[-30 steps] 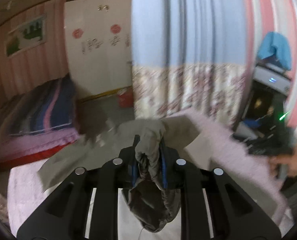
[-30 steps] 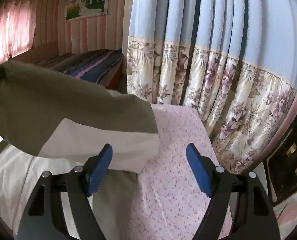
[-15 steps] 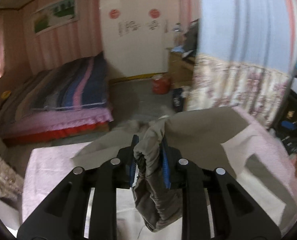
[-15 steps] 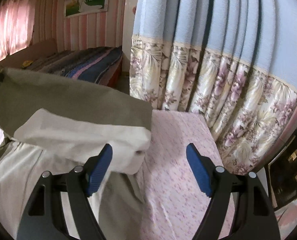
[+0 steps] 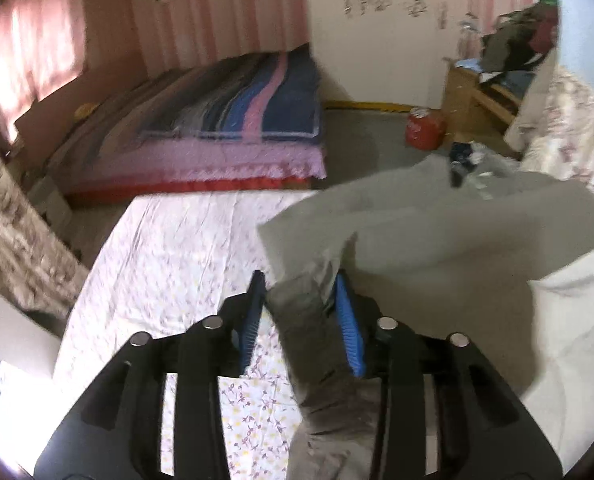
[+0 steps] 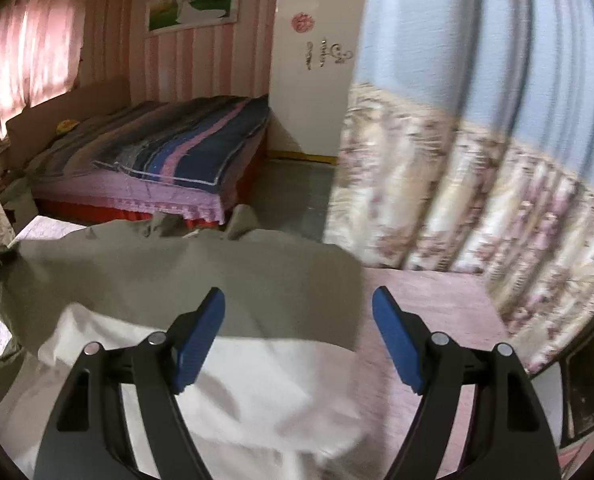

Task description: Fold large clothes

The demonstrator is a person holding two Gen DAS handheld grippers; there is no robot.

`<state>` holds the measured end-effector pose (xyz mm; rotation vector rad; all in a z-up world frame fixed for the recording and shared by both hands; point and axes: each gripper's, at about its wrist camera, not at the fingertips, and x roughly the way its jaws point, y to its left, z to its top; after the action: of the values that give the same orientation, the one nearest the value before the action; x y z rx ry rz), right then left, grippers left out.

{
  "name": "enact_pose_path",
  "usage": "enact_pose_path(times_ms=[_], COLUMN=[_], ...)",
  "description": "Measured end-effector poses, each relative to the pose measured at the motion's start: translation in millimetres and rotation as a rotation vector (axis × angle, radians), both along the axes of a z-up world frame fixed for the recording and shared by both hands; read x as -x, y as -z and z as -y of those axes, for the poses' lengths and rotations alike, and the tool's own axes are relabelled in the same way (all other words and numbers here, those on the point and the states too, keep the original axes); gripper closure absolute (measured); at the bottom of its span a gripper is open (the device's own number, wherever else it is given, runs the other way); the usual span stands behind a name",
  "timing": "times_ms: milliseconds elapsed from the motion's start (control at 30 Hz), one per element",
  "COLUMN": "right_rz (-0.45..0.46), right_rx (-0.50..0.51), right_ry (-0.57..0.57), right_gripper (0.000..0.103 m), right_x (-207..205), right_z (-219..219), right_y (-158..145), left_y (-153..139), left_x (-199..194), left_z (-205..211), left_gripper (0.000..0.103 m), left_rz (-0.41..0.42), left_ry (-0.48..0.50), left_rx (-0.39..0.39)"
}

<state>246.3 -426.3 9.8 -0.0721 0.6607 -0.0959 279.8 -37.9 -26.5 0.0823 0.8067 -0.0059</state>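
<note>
A large olive-grey and white garment (image 5: 437, 248) lies partly folded on a floral pink sheet (image 5: 169, 264). My left gripper (image 5: 301, 304) is shut on a bunched grey part of the garment, which hangs down between its blue pads. In the right wrist view the garment (image 6: 201, 280) spreads under my right gripper (image 6: 299, 332), olive panel above, white panel below. The right gripper is open and empty just above the cloth.
A bed with a striped blue and pink blanket (image 6: 185, 148) stands beyond the work surface. A blue and floral curtain (image 6: 477, 160) hangs at the right. A red container (image 5: 423, 132) and a wooden shelf with clothes (image 5: 493, 80) stand on the floor by the white door.
My left gripper has swung left and down with the garment, laying the olive panel over. The cloth now sits lower and flatter under the right gripper, which stays open.
</note>
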Motion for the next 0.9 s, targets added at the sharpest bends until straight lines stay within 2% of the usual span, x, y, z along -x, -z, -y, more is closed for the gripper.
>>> enact_pose_path(times_ms=[67, 167, 200, 233, 267, 333, 467, 533, 567, 633, 700, 800, 833, 900], right_rz=[-0.037, -0.152, -0.184, -0.214, -0.211, -0.2, -0.175, -0.102, -0.075, -0.049, -0.047, -0.074, -0.105, -0.163], right_rx=[0.03, 0.039, 0.061, 0.109, 0.128, 0.122, 0.063, 0.008, -0.031, -0.109, -0.161, -0.165, -0.147, -0.137], right_ry=[0.013, 0.051, 0.059, 0.07, 0.067, 0.064, 0.082, 0.035, 0.009, -0.029, -0.057, -0.095, -0.099, -0.103], right_gripper=[0.026, 0.026, 0.025, 0.015, 0.014, 0.012, 0.012, 0.012, 0.012, 0.011, 0.01, 0.009, 0.009, 0.009], right_x=[-20.1, -45.5, -49.9, -52.8, -51.4, -47.8, -37.8, -23.5, -16.4, -8.0, -3.0, -3.3, -6.7, -13.9], right_z=[-7.2, -1.0, -0.1, -0.1, -0.1, 3.0, 9.0, 6.6, 3.7, -2.1, -9.5, -24.7, -29.9, -33.9], right_y=[24.4, 68.5, 79.6, 93.1, 99.6, 103.0, 77.9, 50.2, 38.2, 22.6, 16.1, 27.7, 38.6, 62.0], left_y=[16.5, 35.4, 41.7, 48.1, 52.5, 58.1, 41.5, 14.5, 0.1, -29.3, -46.9, -42.8, -33.0, -2.9], left_x=[-6.7, -16.3, -19.6, -22.7, -24.8, -26.5, -31.2, -25.9, -20.9, -10.2, -0.7, 10.9, 13.1, 11.2], left_z=[-1.6, 1.0, 2.2, 2.9, 3.2, -4.0, -7.4, -5.2, -2.5, 7.4, 22.1, 48.2, 59.4, 80.7], left_gripper=[0.045, 0.034, 0.031, 0.021, 0.013, 0.008, 0.008, 0.007, 0.004, 0.003, 0.003, 0.003, 0.003, 0.003], left_rz=[-0.005, -0.023, -0.022, -0.025, -0.031, -0.05, -0.075, -0.044, -0.023, 0.016, 0.02, -0.02, -0.043, -0.093], left_ry=[-0.044, -0.061, -0.063, -0.069, -0.072, -0.072, -0.033, -0.011, -0.001, 0.033, 0.087, 0.166, 0.194, 0.235], left_rx=[-0.017, -0.047, -0.066, -0.094, -0.105, -0.098, -0.102, -0.103, -0.098, -0.065, -0.007, 0.069, 0.063, -0.002])
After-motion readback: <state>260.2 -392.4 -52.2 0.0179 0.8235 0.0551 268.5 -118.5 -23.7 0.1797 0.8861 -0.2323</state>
